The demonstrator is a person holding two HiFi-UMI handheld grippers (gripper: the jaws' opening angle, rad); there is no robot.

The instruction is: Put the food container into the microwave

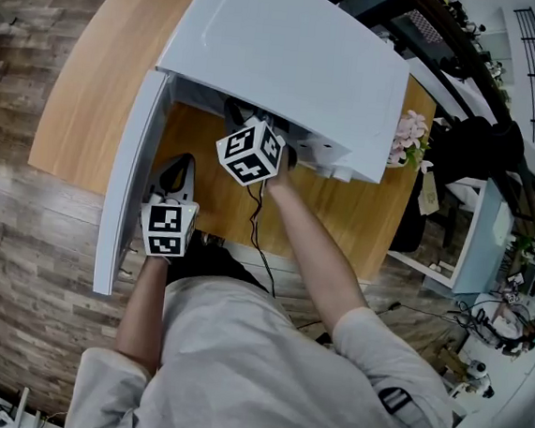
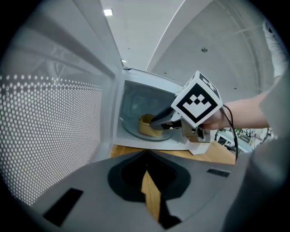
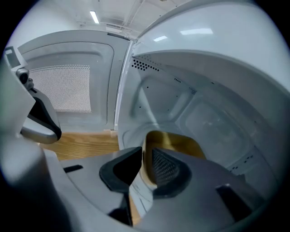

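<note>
On wooden table (image 1: 97, 79), white microwave (image 1: 292, 60); plank floor (image 1: 20, 241)

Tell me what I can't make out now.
Right gripper view: the right claw covers the near side of the food container; contents unseen.
Left gripper view: container small, partly behind the claw; contact with the glass tray unclear.
Head view: the microwave top hides cavity, container, claw tips.

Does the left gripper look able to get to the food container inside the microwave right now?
Probably yes: the door stands wide open and the left gripper faces the food container, but the right gripper is clamped on it, crowding the opening.
</note>
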